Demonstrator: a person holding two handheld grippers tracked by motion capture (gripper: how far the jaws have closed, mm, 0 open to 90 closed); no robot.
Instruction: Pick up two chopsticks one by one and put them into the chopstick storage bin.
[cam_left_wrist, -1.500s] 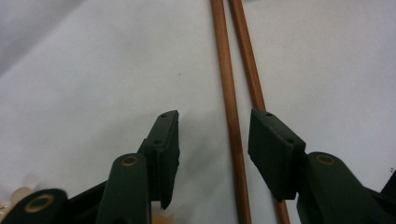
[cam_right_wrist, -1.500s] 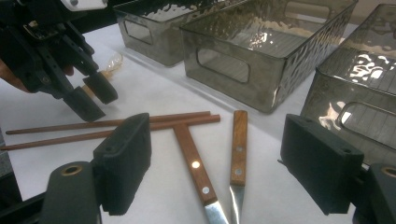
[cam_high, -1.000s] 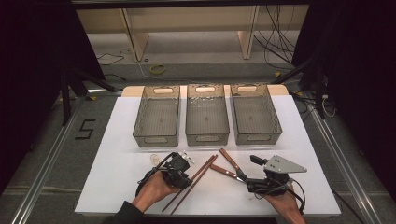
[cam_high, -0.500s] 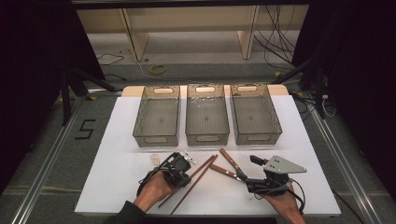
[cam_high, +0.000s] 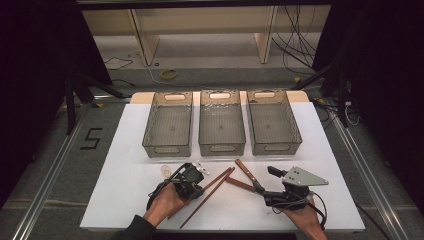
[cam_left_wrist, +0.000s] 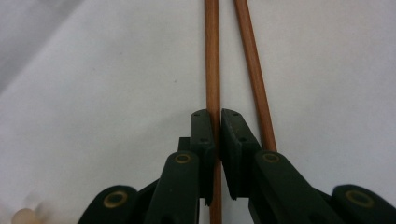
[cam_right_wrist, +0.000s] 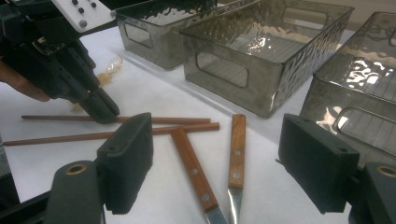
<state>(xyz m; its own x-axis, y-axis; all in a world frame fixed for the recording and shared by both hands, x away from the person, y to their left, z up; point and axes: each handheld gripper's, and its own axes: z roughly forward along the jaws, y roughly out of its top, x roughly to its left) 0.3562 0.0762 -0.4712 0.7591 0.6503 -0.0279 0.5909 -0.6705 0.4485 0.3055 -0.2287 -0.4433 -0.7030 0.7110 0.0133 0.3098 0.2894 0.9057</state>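
Two thin wooden chopsticks lie side by side on the white table top (cam_high: 125, 200). My left gripper (cam_high: 196, 184) (cam_left_wrist: 216, 122) is shut on the farther chopstick (cam_left_wrist: 212, 70) (cam_right_wrist: 154, 120); its jaws have just been closing around it. The nearer chopstick (cam_left_wrist: 254, 79) (cam_right_wrist: 93, 136) lies free beside it. The right gripper view also takes in the left gripper (cam_right_wrist: 105, 112) and the hand that holds it. My right gripper (cam_high: 262, 189) (cam_right_wrist: 217, 125) stands open, low over the table, facing two wooden-handled knives (cam_right_wrist: 194, 170) (cam_right_wrist: 237, 149) that lie between its pads.
Three clear grey bins (cam_high: 168, 125) (cam_high: 221, 125) (cam_high: 272, 122) stand in a row behind the tools, and I see nothing in them. A small clear plastic piece (cam_high: 165, 171) (cam_right_wrist: 109, 70) lies just left of the left gripper.
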